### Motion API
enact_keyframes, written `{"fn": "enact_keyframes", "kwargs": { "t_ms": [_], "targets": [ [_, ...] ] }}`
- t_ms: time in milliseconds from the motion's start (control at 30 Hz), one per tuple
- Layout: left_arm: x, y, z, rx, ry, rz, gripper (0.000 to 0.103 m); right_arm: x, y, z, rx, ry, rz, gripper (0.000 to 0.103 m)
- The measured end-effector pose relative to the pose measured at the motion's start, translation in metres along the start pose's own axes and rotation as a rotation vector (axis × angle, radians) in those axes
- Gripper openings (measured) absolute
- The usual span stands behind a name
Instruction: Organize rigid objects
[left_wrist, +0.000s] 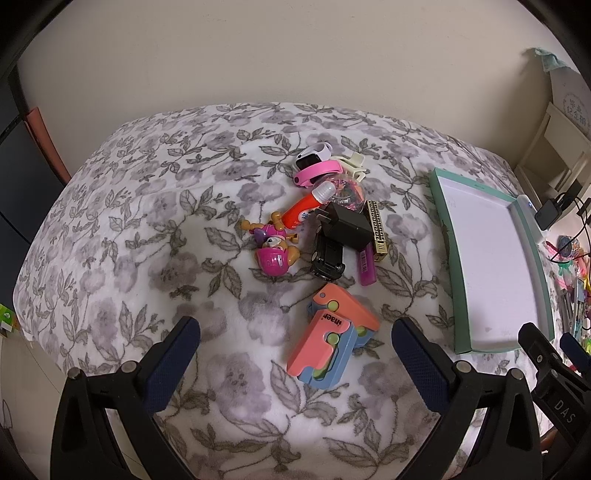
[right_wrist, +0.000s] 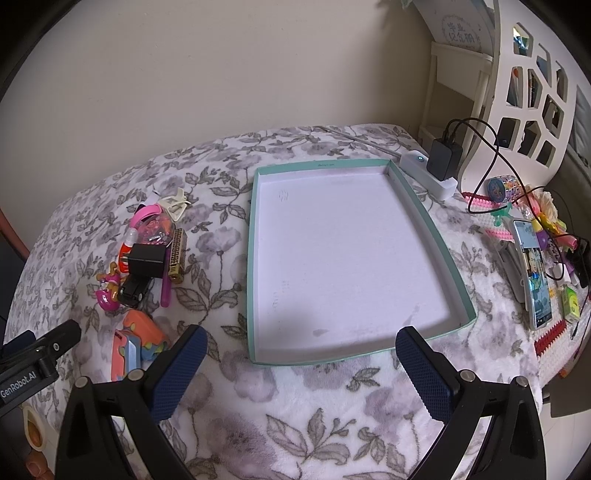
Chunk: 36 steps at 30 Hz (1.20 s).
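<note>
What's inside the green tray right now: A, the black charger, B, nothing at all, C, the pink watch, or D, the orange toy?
B: the green tray shows only its bare white floor, while the toy pile sits on the blanket beside it.

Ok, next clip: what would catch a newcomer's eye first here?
Probably the heap of bright toys and small items in the middle of the floral blanket, with an orange-and-blue folding toy lying apart, nearest the open left tool. Next, the shallow mint-green box to the heap's right, holding nothing yet, with the open right tool at its near edge.
</note>
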<state>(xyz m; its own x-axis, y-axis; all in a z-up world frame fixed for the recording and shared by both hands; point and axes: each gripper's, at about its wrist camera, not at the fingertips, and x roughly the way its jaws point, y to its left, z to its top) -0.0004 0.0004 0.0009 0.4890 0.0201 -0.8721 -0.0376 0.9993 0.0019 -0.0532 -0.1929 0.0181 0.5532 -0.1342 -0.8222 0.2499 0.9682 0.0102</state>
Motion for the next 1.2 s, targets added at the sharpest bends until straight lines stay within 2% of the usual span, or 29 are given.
{"fn": "enact_keyframes", "kwargs": {
  "t_ms": [767, 933, 1200],
  "targets": [
    [0.003, 0.002, 0.003, -0.004, 0.017, -0.012, 0.103, -0.001, 0.003, 0.001, -0.019, 0.012, 0.01, 0.103],
    [0.006, 0.0, 0.012, 0.014, 0.028, -0.002, 0.103, -0.009, 0.016, 0.013, -0.047, 0.008, 0.053, 0.103],
    [0.02, 0.006, 0.025, 0.0, 0.067, -0.007, 0.103, -0.012, 0.043, 0.042, -0.059, 0.006, 0.073, 0.103]
  ]
}}
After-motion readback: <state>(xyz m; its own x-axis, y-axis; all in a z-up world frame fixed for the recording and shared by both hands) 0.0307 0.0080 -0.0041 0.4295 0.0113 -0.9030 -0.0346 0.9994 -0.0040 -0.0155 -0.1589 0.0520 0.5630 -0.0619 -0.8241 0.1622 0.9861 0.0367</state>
